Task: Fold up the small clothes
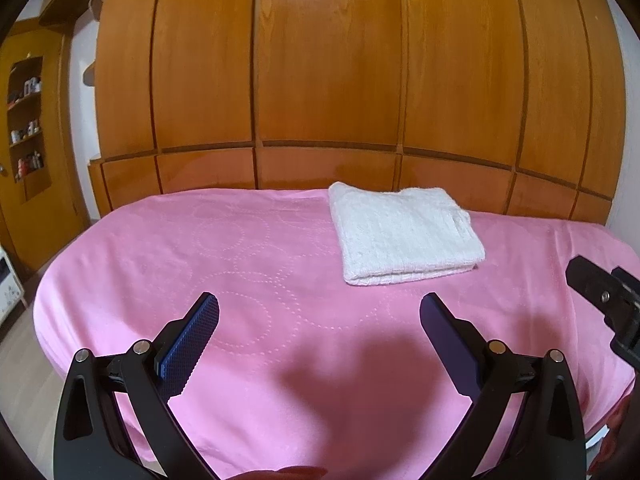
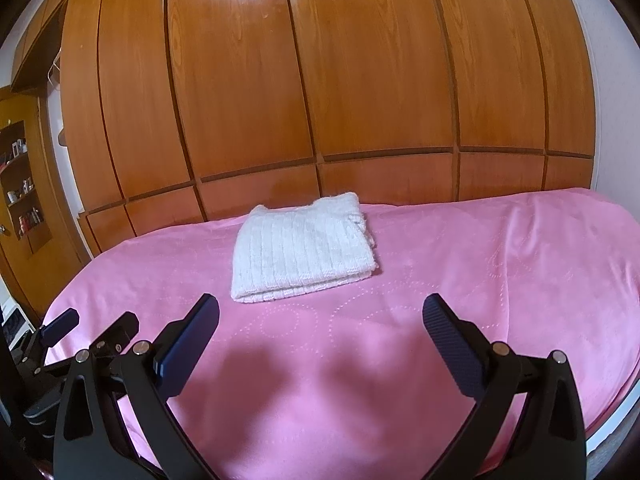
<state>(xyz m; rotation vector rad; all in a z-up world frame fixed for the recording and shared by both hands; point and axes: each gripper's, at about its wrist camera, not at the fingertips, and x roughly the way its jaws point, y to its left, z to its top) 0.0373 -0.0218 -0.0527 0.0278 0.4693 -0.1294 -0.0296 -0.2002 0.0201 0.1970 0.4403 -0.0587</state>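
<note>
White ribbed knit, one garment, lies folded into a neat rectangle on the bed. It rests flat on the pink cover, toward the far edge, close before the wardrobe. In the right wrist view the same garment shows layered edges along its near side.

Count of items:
- Garments: one, folded, touched by neither tool
- Tools: two
- Beds: one, under a pink cover stitched with dotted circles
- Wardrobes: one, glossy wood, tall door panels above a row of short panels, all closed

Left tool: released, fingers spread wide, nothing between them. It hovers over the near part of the bed, well short of the garment, which sits ahead and to its right. Its pads are blue and textured.

Right tool: released likewise, fingers spread wide and bare. It hovers over the near part of the bed, the garment ahead and slightly to its left. Each tool shows at the margin of the other's view: the right tool at the right edge, the left tool at the lower left.

Containers: an open shelf niche in the wood wall at far left holds small bottles and jars on several levels; they are too small to count

Shadows of both tools fall on the cover near the camera
</note>
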